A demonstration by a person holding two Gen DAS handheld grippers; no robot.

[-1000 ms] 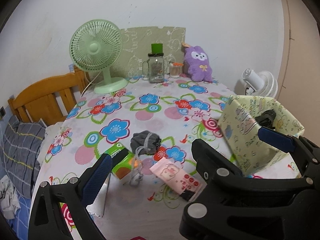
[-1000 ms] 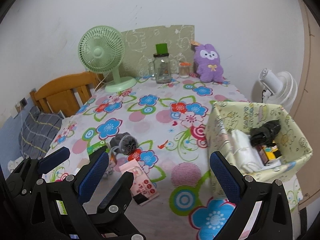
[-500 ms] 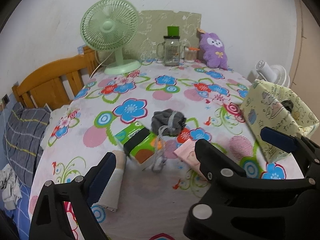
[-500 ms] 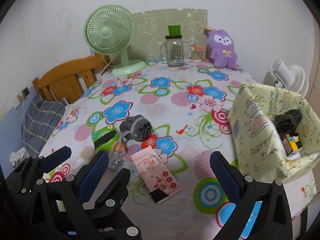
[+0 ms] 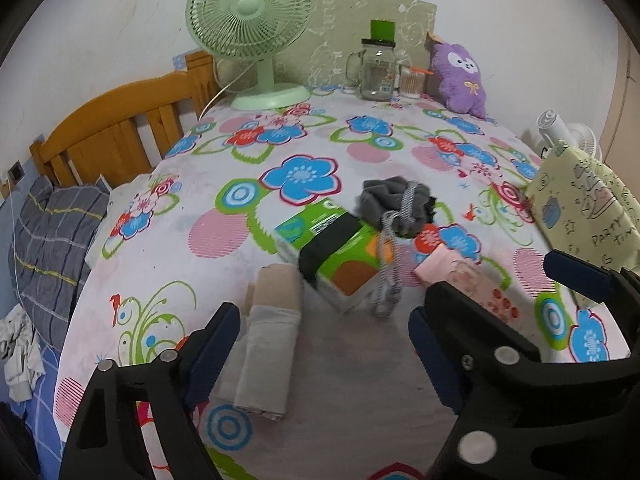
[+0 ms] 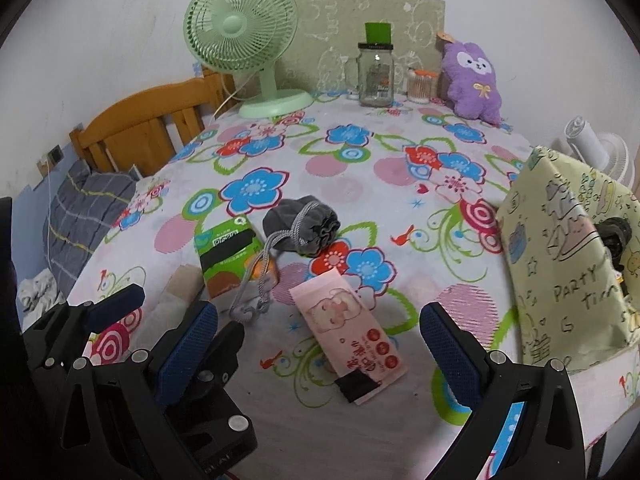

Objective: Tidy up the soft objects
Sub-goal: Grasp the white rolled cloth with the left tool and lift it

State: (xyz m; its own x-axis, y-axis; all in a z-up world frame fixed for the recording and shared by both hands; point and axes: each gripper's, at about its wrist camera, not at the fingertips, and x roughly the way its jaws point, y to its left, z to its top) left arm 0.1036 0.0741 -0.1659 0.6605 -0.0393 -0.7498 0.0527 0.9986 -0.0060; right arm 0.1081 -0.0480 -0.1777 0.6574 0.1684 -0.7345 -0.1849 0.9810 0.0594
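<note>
While the flowered table (image 5: 360,420) is carrying everything, I am lowering the left gripper (image 5: 324,340), its jaws closing with nothing between yet, toward the folded beige cloth (image 5: 268,344) near the front edge; I should centre it first. Right gripper (image 6: 320,344) is staying wide, empty.

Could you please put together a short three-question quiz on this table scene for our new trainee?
1. True or false: the grey drawstring pouch lies inside the yellow paper box.
2. Which lies nearest the left gripper? A) purple plush toy B) rolled beige cloth C) glass jar
3. Fill in: the right gripper holds ____.

Key: 1 false, it lies on the tablecloth beside the green tissue pack. 2 B. 3 nothing; the pink packet lies below its open jaws.
</note>
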